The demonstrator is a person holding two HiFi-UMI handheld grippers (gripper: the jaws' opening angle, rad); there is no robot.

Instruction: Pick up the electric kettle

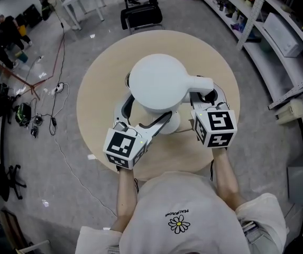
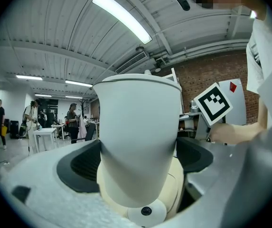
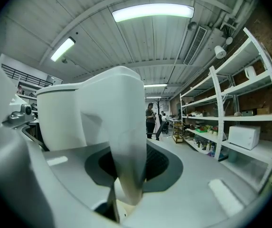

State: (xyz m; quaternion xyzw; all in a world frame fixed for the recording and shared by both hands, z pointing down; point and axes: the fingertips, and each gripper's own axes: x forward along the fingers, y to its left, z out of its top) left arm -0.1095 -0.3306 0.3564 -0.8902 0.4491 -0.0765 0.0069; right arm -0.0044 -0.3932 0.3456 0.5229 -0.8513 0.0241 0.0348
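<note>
The white electric kettle point(image 1: 159, 82) hangs above the round table, its lid toward the head camera and its handle point(image 1: 199, 83) pointing right. My left gripper point(image 1: 143, 112) is shut on the kettle's body point(image 2: 138, 127), one dark pad pressing on each side. My right gripper point(image 1: 204, 95) is shut on the handle point(image 3: 126, 141), which stands upright between its jaws. Under the kettle, its white round base point(image 2: 146, 211) rests on the table, apart from the kettle. The same base point(image 1: 171, 123) shows between the two grippers in the head view.
The round beige table point(image 1: 98, 105) stands on a grey floor. A black chair point(image 1: 140, 15) is just beyond its far edge. White shelving point(image 1: 278, 41) runs along the right. Cables and a power strip point(image 1: 56, 89) lie on the floor at left; people stand at the far left.
</note>
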